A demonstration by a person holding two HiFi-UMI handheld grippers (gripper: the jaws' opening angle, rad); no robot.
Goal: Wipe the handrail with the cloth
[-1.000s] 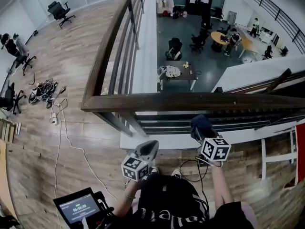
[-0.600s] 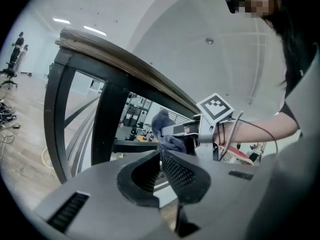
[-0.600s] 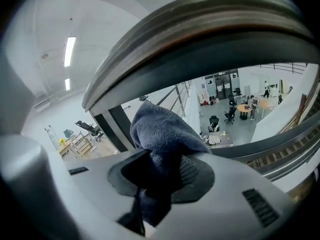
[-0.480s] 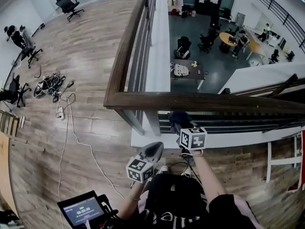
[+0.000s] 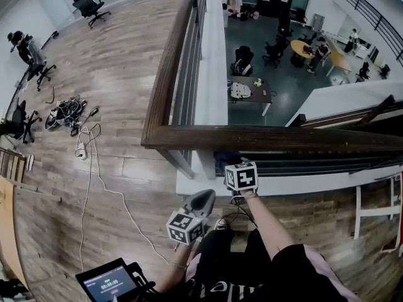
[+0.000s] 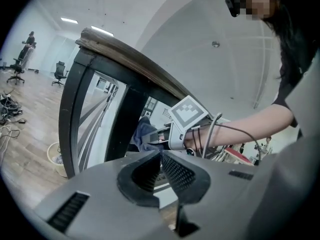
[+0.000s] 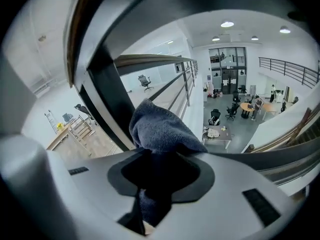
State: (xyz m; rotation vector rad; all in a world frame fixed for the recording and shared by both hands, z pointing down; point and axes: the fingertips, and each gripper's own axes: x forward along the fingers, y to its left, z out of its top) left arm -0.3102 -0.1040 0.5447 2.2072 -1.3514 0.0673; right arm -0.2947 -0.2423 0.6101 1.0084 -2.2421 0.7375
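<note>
The brown wooden handrail (image 5: pixel 271 137) runs left to right in the head view and turns away at a corner (image 5: pixel 154 140). My right gripper (image 5: pixel 232 163) is shut on a dark blue cloth (image 5: pixel 224 158), held just under the rail's near edge, right of the corner; contact cannot be told. In the right gripper view the cloth (image 7: pixel 161 129) bulges out of the right gripper (image 7: pixel 160 156), with the rail's underside (image 7: pixel 95 19) close above. My left gripper (image 5: pixel 203 199) hangs lower and nearer to me, shut and empty. The left gripper (image 6: pixel 161 156) looks up at the handrail (image 6: pixel 125 49).
Dark balusters (image 5: pixel 189 87) stand under the rail, and beyond them is a drop to a lower floor with desks (image 5: pixel 247 91). Cables (image 5: pixel 66 113) and office chairs (image 5: pixel 89 6) lie on the wooden floor at left. A screen (image 5: pixel 107 282) sits by my left side.
My right gripper has carried the cloth leftward along the rail toward the corner. The left gripper has stayed in about the same place, still shut.
</note>
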